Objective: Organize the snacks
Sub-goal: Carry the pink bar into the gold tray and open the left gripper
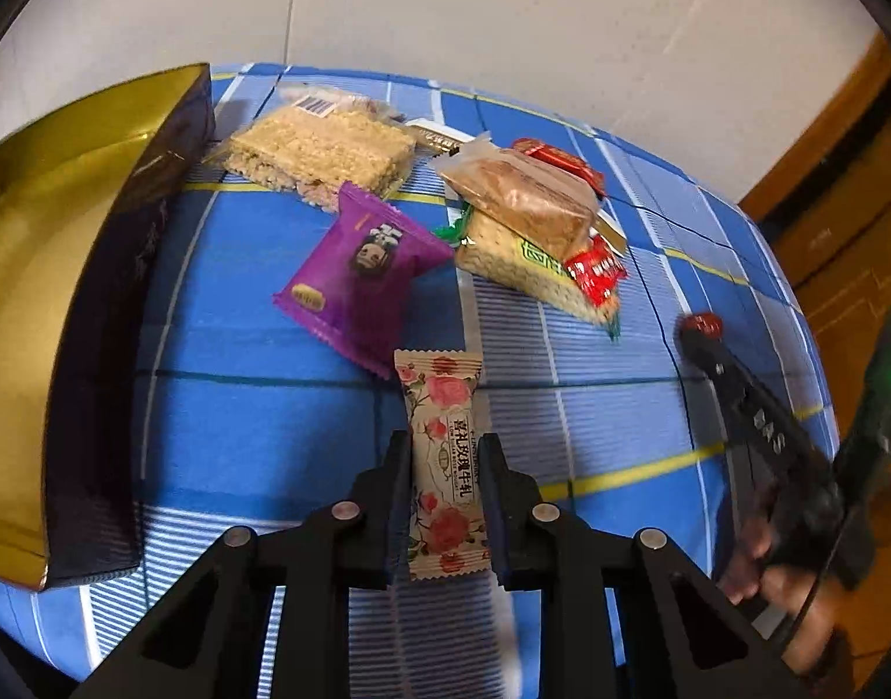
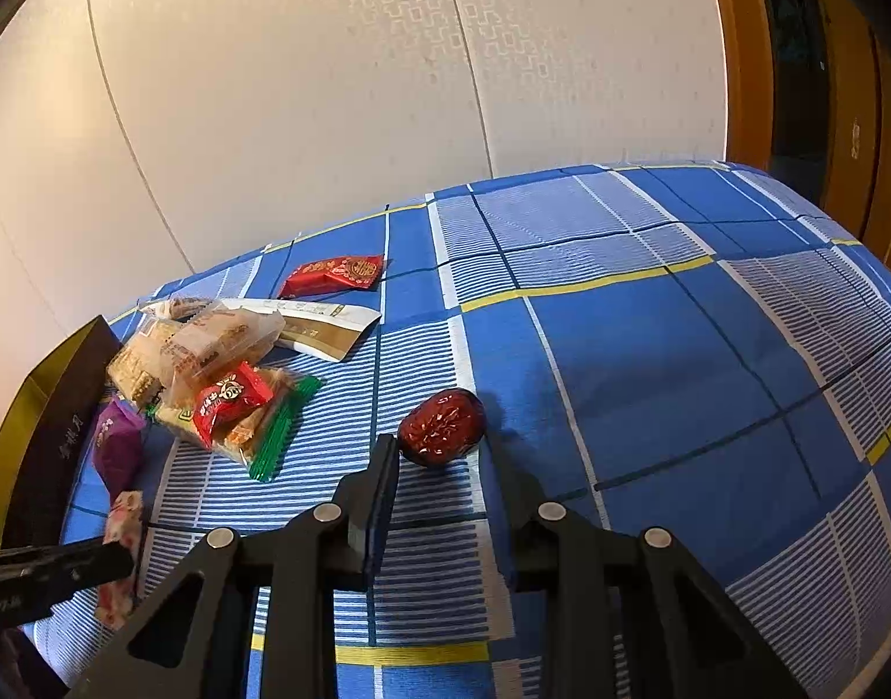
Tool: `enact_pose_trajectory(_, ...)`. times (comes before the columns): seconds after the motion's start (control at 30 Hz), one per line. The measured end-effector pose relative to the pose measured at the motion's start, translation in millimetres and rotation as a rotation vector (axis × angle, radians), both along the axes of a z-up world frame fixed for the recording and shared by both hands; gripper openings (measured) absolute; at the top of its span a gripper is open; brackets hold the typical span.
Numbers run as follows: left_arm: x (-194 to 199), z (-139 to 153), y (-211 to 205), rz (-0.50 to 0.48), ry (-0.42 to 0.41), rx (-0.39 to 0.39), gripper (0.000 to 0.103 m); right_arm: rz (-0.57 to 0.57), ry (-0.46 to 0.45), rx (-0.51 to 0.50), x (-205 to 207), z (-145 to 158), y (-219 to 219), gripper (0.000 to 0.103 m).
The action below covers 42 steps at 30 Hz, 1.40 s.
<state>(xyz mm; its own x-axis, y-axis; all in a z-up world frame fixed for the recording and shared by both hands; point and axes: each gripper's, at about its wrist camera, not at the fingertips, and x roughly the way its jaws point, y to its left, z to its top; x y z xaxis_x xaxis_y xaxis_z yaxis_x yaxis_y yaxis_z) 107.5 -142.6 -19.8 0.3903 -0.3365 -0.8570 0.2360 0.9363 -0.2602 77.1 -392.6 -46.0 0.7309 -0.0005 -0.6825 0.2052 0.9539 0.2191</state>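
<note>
Snacks mostly unsorted: my left gripper (image 1: 445,460) pinches the rose-print candy (image 1: 442,454); the gold-lined box (image 1: 49,268) beside it looks empty.
Right gripper (image 2: 439,454) is narrowly spread at the red date (image 2: 442,426), seemingly ungripped. Candy's Chinese writing is legible; others blurred.

1. The gold-lined box (image 1: 49,268) at nine o'clock in the left wrist view is cut off by the lens rim; its far wall cannot be seen
2. The person's hand (image 1: 783,571) at four o'clock is blurred; its fingers cannot be told apart
3. The beige sachet (image 1: 439,137) at twelve o'clock is mostly hidden behind the rice-cracker pack (image 1: 323,154) and the wrapped cake (image 1: 527,198)
4. In the right wrist view, the rose-print candy (image 2: 122,553) at eight o'clock is blurred and partly covered by the left gripper (image 2: 78,568)
5. The purple packet (image 2: 116,442) shows too small to read
</note>
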Motion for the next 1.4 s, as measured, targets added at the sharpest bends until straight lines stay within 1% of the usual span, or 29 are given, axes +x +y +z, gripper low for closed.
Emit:
enact_pose_trajectory(0.13,-9.6,1.0,10.8,-0.017,-0.042,-0.019,0.022,-0.002,0.000,-0.016,-0.3,0.1,1.6,0.029)
enact_pose_trajectory(0.17,-7.5,-0.5,3.2,-0.021,-0.049,-0.021,0.022,-0.003,0.000,-0.020,-0.2,0.1,2.2,0.029)
enact_pose_trajectory(0.27,-17.0,16.2,8.6,-0.036,-0.104,-0.048,0.022,-0.004,0.000,-0.022,-0.6,0.0,2.1,0.029)
enact_pose_trajectory(0.33,-15.6,35.8,19.0,-0.030,-0.148,-0.077,0.022,-0.004,0.001,-0.029,-0.4,0.1,2.7,0.029)
enact_pose_trajectory(0.43,-5.4,64.5,45.6,0.011,-0.201,-0.105,0.023,-0.003,0.002,-0.038,-1.1,0.7,3.5,0.029)
enact_pose_trajectory(0.53,21.3,79.6,81.2,0.094,-0.228,-0.072,0.023,-0.003,0.005,-0.049,-1.0,1.0,4.5,0.029)
enact_pose_trajectory(0.67,68.1,80.0,122.7,0.187,-0.168,-0.090,0.023,-0.006,0.011,-0.071,-1.0,1.4,6.9,0.029)
enact_pose_trajectory(0.77,104.1,63.7,137.8,0.229,-0.114,-0.046,0.023,-0.008,0.013,-0.082,-0.7,1.4,7.8,0.029)
enact_pose_trajectory(0.83,129.1,46.3,142.4,0.245,-0.057,-0.018,0.023,-0.008,0.016,-0.091,-0.4,1.1,8.8,0.029)
enact_pose_trajectory(0.97,151.8,28.2,142.2,0.261,-0.045,0.065,0.023,-0.009,0.021,-0.105,0.3,1.1,10.8,0.029)
enact_pose_trajectory(1.0,157.3,22.9,143.6,0.282,-0.036,0.085,0.024,-0.010,0.022,-0.110,0.5,1.1,11.5,0.029)
enact_pose_trajectory(1.03,161.0,18.9,146.1,0.299,-0.032,0.080,0.028,-0.011,0.022,-0.110,0.4,1.1,11.3,0.029)
enact_pose_trajectory(1.07,163.0,15.5,151.0,0.305,-0.028,0.079,0.032,-0.012,0.022,-0.112,0.4,1.1,11.3,0.029)
enact_pose_trajectory(1.1,165.2,13.4,151.3,0.316,-0.023,0.090,0.039,-0.010,0.025,-0.115,0.4,1.4,11.9,0.029)
enact_pose_trajectory(1.23,150.4,24.9,161.5,0.354,-0.058,0.071,0.039,-0.010,0.028,-0.123,0.7,1.4,12.1,0.029)
enact_pose_trajectory(1.3,134.9,38.1,164.8,0.353,-0.100,0.034,0.039,-0.012,0.029,-0.128,0.6,1.4,12.3,0.029)
enact_pose_trajectory(1.37,114.3,53.3,161.4,0.335,-0.160,0.038,0.043,-0.014,0.030,-0.131,0.6,1.4,12.7,0.029)
enact_pose_trajectory(1.4,101.2,60.7,157.9,0.315,-0.194,0.042,0.048,-0.016,0.031,-0.133,0.7,1.5,13.0,0.029)
